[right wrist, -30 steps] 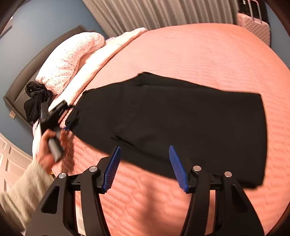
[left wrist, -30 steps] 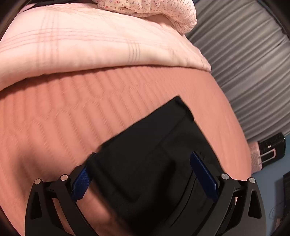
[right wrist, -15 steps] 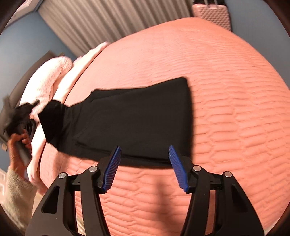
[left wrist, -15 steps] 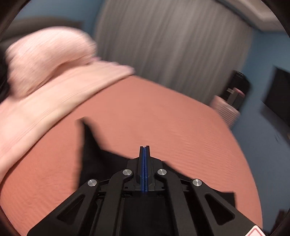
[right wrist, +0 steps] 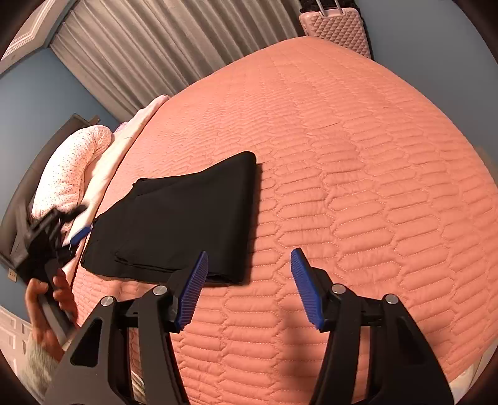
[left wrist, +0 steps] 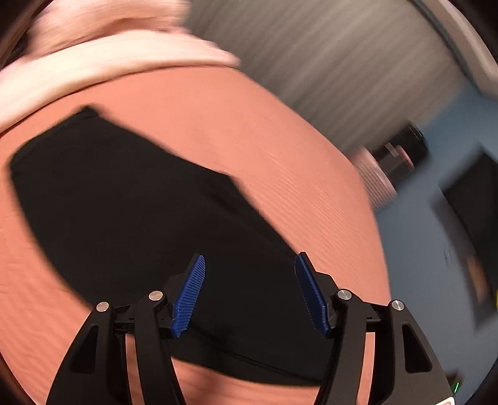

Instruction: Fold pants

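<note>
I am opening my left gripper (left wrist: 249, 293) above the folded black cloth pants (right wrist: 183, 218); nothing is between its fingers. My right gripper (right wrist: 249, 288) is spread and empty, pants just left of it. The top layer, probably loose, may slide if I snag it.

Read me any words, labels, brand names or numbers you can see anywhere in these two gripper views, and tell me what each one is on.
No readable text in either view.
The pants, bedspread and suitcase show no lettering.
A red-and-white mark at the left gripper view's bottom edge is cut off and unreadable.
</note>
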`<move>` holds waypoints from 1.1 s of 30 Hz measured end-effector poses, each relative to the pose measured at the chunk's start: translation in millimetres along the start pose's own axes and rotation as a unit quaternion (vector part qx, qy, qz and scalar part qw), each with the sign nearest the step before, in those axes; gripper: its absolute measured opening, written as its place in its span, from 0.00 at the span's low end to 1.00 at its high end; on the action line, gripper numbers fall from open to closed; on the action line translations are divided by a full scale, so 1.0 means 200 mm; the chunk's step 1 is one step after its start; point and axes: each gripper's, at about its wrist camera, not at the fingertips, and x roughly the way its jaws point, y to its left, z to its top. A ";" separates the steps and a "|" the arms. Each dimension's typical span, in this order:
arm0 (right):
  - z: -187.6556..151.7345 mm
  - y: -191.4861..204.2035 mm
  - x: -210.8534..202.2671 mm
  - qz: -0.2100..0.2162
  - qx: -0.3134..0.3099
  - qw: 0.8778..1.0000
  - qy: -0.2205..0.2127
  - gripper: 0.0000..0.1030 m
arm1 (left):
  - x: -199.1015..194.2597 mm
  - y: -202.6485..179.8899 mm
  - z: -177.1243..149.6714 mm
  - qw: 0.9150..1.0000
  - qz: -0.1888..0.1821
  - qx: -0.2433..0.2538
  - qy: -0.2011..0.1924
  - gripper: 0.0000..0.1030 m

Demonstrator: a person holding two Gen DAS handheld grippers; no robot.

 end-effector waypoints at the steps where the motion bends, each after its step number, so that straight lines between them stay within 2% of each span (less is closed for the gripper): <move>1: 0.00 0.01 0.02 -0.002 -0.003 1.000 0.003 0.54 | -0.04 0.20 0.09 0.999 0.016 -0.042 -0.017 0.61; 3: 0.00 0.05 0.06 -0.007 -0.012 1.000 0.012 0.54 | -0.10 0.56 0.20 0.990 0.050 -0.125 -0.045 0.61; 5: -0.02 0.12 0.11 -0.012 -0.022 0.999 0.022 0.54 | -0.14 0.88 0.27 0.977 0.053 -0.197 -0.065 0.61; 7: -0.02 0.18 0.15 -0.013 -0.028 0.999 0.032 0.54 | -0.10 1.07 0.30 0.969 0.064 -0.232 -0.061 0.61; 8: -0.02 0.22 0.18 -0.013 -0.033 0.999 0.038 0.54 | -0.07 1.15 0.31 0.967 0.057 -0.244 -0.054 0.61; 10: -0.01 0.30 0.22 -0.013 -0.047 0.998 0.043 0.54 | 0.00 1.22 0.31 0.963 0.032 -0.264 -0.038 0.61; 11: -0.01 0.33 0.23 -0.014 -0.053 0.997 0.045 0.53 | 0.02 1.24 0.31 0.961 0.023 -0.272 -0.051 0.72; 13: 0.00 0.39 0.25 -0.012 -0.067 0.997 0.046 0.53 | 0.04 1.20 0.34 0.961 0.003 -0.268 -0.073 0.85; 15: 0.01 0.44 0.26 -0.010 -0.075 0.996 0.048 0.53 | 0.10 1.19 0.40 0.965 -0.008 -0.248 -0.081 0.85; 16: 0.01 0.46 0.26 -0.009 -0.080 0.996 0.048 0.53 | 0.12 1.18 0.42 0.966 -0.011 -0.243 -0.082 0.82; 18: 0.01 0.48 0.26 -0.009 -0.088 0.995 0.047 0.53 | 0.13 1.15 0.44 0.966 -0.017 -0.244 -0.080 0.54; 19: 0.01 0.48 0.25 -0.009 -0.090 0.995 0.046 0.53 | 0.16 1.13 0.46 0.972 0.004 -0.228 -0.062 0.15; 21: 0.01 0.48 0.24 -0.014 -0.096 0.994 0.044 0.53 | 0.15 0.98 0.47 0.983 0.031 -0.167 -0.072 0.14; 22: 0.00 0.47 0.23 -0.018 -0.099 0.994 0.041 0.53 | 0.11 0.83 0.49 0.991 0.052 -0.097 -0.082 0.13; 24: 0.00 0.44 0.21 -0.019 -0.096 0.994 0.039 0.53 | 0.05 0.53 0.50 0.994 0.060 0.011 -0.096 0.12; 25: 0.00 0.42 0.20 -0.020 -0.092 0.995 0.037 0.53 | 0.02 0.41 0.49 0.993 0.046 0.043 -0.099 0.11; 27: 0.00 0.38 0.19 -0.023 -0.083 0.996 0.033 0.53 | -0.06 0.06 0.41 0.987 0.002 0.127 -0.103 0.09; 29: 0.00 0.32 0.16 -0.021 -0.065 0.997 0.027 0.53 | -0.08 -0.28 0.27 0.973 -0.028 0.206 -0.095 0.09; 32: 0.00 0.24 0.11 -0.015 -0.044 0.999 0.015 0.53 | -0.01 -0.65 -0.05 0.956 -0.090 0.276 -0.038 0.10; 33: -0.01 0.22 0.10 -0.015 -0.040 0.999 0.015 0.53 | 0.03 -0.73 -0.17 0.951 -0.098 0.294 -0.019 0.10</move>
